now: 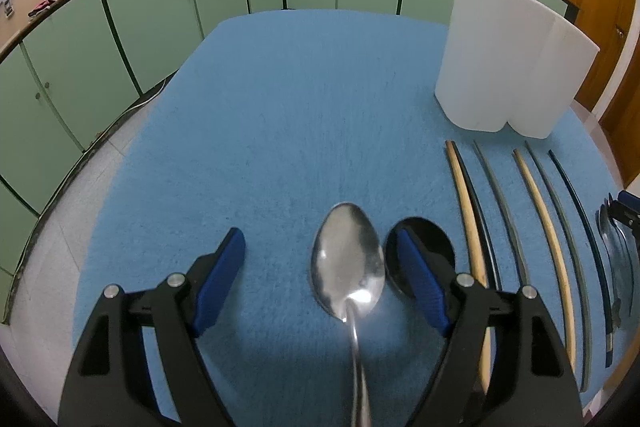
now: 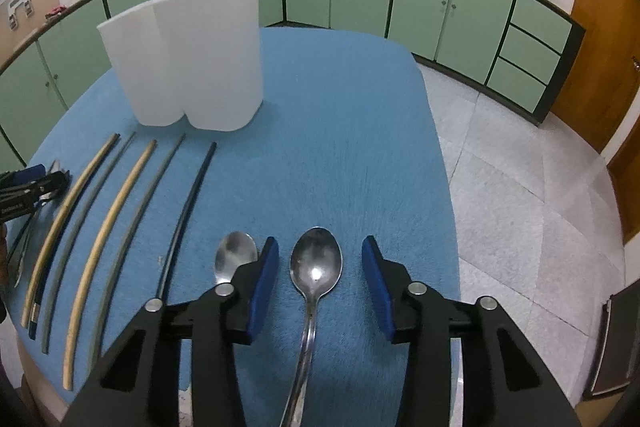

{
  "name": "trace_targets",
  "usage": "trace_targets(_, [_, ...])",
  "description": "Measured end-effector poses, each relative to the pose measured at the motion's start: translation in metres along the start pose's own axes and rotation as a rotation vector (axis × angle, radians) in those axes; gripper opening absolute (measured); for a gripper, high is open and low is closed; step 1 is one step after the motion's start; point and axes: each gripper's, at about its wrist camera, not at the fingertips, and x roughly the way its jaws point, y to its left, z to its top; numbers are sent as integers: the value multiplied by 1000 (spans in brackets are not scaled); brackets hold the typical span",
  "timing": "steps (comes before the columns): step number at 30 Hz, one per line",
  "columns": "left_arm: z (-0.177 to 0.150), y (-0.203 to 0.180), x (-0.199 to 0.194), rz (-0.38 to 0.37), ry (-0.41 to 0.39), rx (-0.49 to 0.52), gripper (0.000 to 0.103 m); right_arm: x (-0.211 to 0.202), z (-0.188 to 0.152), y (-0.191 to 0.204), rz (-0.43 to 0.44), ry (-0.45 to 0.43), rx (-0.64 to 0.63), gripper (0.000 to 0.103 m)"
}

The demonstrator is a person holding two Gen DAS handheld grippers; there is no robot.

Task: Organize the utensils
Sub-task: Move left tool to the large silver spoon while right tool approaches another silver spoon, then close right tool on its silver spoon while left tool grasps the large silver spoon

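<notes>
Between my right gripper's (image 2: 318, 287) blue pads lies a steel spoon (image 2: 316, 267), bowl up and flat on the blue cloth (image 2: 340, 155), its handle running back under the camera. The jaws stand partly open, with clear gaps on both sides of the spoon's neck, so nothing is held yet. A second, smaller spoon (image 2: 236, 255) lies just beside the left pad, close enough that I judge it could get nudged as I close.

My left gripper (image 1: 320, 279) is in the same position over a larger spoon (image 1: 347, 267): jaws wide, pads not touching, spoon nearer the right pad than the left. A black round object (image 1: 434, 239) sits just behind that right pad; I cannot tell what it is.

Farther out, a row of chopsticks (image 2: 108, 227) lies between the two grippers, and the white holder (image 2: 192, 59) stands upright beyond them.

To do this well, I would centre each spoon's neck between the pads, come down until the fingertips nearly meet the cloth, then close squarely on the narrow neck, not the bowl, so the spoon does not swing when lifted.
</notes>
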Motion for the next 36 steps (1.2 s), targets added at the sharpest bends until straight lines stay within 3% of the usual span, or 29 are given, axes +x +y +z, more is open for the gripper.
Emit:
trace_targets(8, [0,5,0,-17,-3,-1,71,9,2,2,29,10,-7,29])
trace_targets(18, [-3,15,-3,-52,-20,-18,55,9,2,5,14,-6,-11,29])
trace_targets(22, [1,13,2,-46,-22,-14,56,9,1,6,12,-6,-10,29])
trace_targets(25, [3,10,5,-40,-21,-14,65,9,1,7,10,-6,-12,29])
trace_targets(28, [4,7,5,-39,-18,-15,65,8,1,7,8,-7,-14,29])
trace_targets(33, [6,7,2,-80,-24,-23,32,7,1,7,5,-10,-10,29])
trace_targets(36, [3,8,-6,-104,-44,-34,32,5,0,7,8,-16,-12,29])
